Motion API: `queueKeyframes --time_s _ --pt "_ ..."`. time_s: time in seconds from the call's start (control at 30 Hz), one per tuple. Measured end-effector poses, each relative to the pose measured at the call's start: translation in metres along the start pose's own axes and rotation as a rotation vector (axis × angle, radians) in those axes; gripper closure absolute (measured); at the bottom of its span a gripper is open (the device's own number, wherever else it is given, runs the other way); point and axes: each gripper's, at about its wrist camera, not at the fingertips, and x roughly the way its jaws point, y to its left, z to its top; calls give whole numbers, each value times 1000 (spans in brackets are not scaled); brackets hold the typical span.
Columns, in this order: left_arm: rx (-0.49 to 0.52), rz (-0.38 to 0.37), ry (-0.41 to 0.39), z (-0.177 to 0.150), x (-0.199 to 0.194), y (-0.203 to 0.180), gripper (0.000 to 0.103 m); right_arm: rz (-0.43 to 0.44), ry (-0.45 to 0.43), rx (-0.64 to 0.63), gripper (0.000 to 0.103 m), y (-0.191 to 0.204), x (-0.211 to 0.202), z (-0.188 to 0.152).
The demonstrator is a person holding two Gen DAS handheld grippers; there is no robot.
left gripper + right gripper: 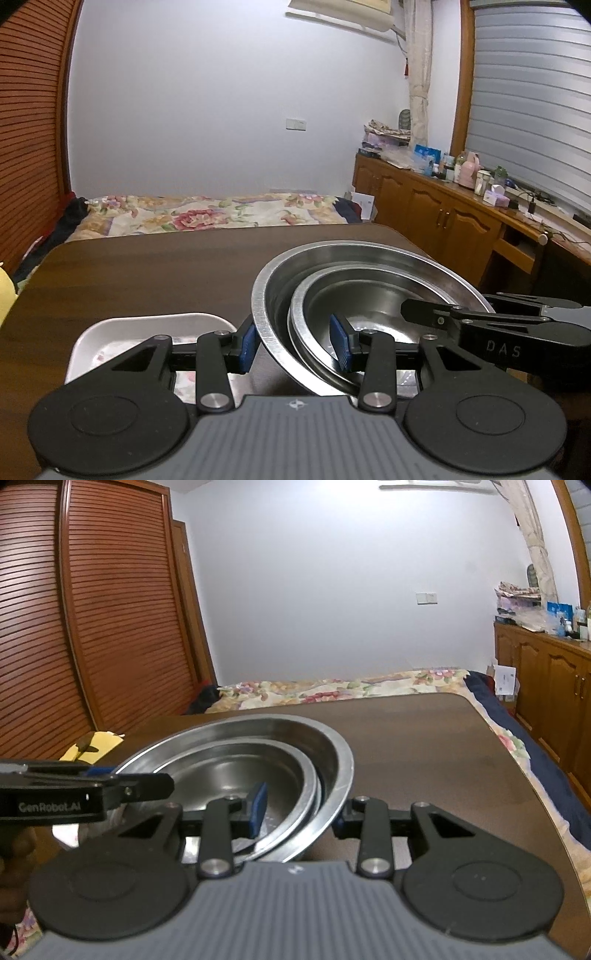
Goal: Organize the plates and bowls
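A large steel bowl (369, 258) holds a smaller steel bowl (369, 295) nested inside it; both are tilted and lifted above the dark table (147, 266). My left gripper (295, 343) straddles the near left rims of both bowls, one blue pad outside and one inside, with a gap showing. My right gripper (299, 812) straddles the right rims (332, 775) the same way. A white rectangular plate (155, 325) with a floral print lies on the table under the left gripper.
A bed with a floral cover (207, 214) lies beyond the table's far edge. Wooden cabinets with clutter (443, 199) run along the right. Slatted wardrobe doors (92, 609) stand at the left. A yellow object (92, 746) sits at the table's left.
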Motion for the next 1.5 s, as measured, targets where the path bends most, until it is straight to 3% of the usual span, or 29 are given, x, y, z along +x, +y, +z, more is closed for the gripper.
queueKeyframes --time_s 0.8,1.5 --pt "-47 162 -6 0 -31 67 60 146 22 -85 66 60 32 13" --pt "-92 209 45 -21 -39 100 60 213 71 -152 66 100 48 9"
